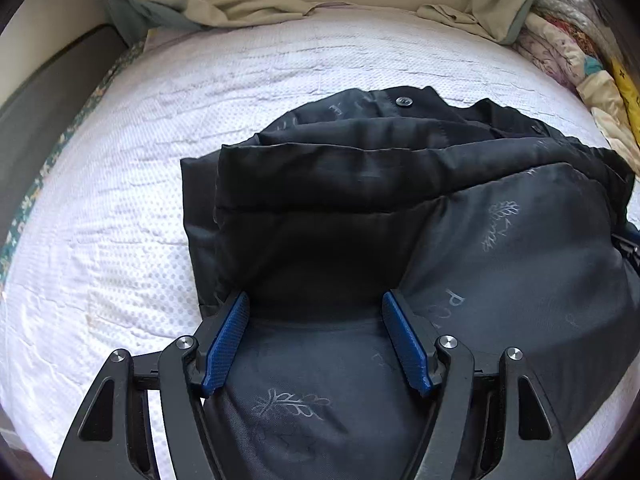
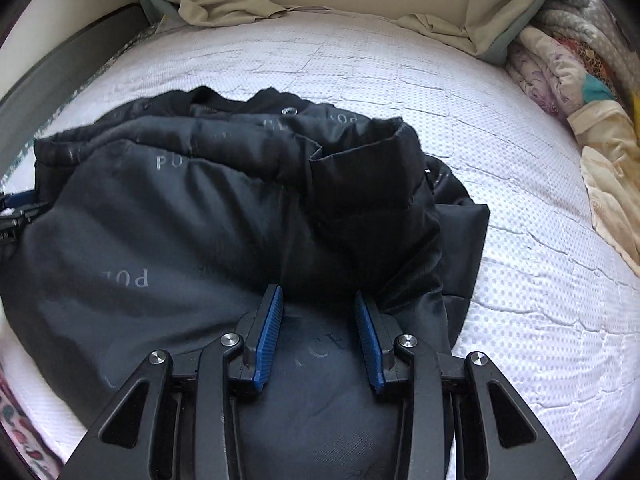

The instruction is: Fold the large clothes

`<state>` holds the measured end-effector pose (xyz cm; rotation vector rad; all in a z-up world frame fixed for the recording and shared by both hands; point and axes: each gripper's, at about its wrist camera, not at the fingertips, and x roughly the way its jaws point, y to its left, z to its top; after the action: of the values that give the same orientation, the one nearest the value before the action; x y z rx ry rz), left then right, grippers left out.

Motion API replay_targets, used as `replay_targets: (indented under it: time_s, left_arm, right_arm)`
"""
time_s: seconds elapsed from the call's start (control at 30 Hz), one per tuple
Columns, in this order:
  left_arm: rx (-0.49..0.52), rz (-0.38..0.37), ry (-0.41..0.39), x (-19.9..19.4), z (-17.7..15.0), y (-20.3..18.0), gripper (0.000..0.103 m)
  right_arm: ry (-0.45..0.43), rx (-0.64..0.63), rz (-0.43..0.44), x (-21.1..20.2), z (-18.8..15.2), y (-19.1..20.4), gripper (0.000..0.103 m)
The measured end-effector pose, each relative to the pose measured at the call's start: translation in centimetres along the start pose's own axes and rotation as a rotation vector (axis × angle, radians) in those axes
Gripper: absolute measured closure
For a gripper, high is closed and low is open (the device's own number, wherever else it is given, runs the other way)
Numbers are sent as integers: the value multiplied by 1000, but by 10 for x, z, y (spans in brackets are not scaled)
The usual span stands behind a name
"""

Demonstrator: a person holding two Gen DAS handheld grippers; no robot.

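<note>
- Between the left gripper's (image 1: 316, 306) blue fingers (image 1: 226, 344), spread wide, lay a thick fold of the black padded jacket (image 1: 400, 220); whether the pads pressed it could not be told.
- Ahead of those fingers the jacket lay bunched on the white mattress (image 1: 120, 200).
- Between the right gripper's (image 2: 319, 300) narrow-set fingers (image 2: 270, 334) sat jacket fabric; a grip could not be told.
- Beyond, rumpled beige sheets (image 2: 224, 8) lay against the headboard.

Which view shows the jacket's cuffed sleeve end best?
The right wrist view: the sleeve cuff of the black jacket lies open and unblocked there. The left wrist view shows only folded sleeve fabric, no cuff opening.
</note>
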<state>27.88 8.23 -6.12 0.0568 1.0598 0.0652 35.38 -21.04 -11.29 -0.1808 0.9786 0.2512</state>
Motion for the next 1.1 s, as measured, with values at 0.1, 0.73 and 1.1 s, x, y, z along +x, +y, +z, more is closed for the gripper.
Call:
replay_targets:
  time_s: [0.1,0.73,1.1]
  left_arm:
    - [27,44,-14,6,-2,-7,29]
    - [-172,42,-29,2,42,43,21]
    - [-173,66,-11,32,24,37,12]
  right_arm:
    - [-32,-22,-28,6,-5,6,70]
    - [-151,264,58,-22,45,-60,68]
    - [-12,260,-43,35,29,-59,67]
